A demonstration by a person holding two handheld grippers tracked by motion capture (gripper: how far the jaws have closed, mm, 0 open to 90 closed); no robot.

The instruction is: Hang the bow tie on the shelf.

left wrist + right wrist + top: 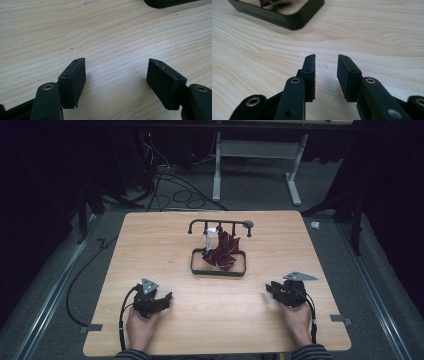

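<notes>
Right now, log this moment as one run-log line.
left gripper: open, empty | right gripper: open, empty | cloth: on rack, into tray

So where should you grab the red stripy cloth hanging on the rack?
Probably by its upper part, just under the rack's bar, coming from the front. The red striped cloth hangs bunched there, above the tray's rim, so either open hand-held gripper could pinch it freely.

grey carpet floor | cables | white desk frame | dark surroundings
</notes>
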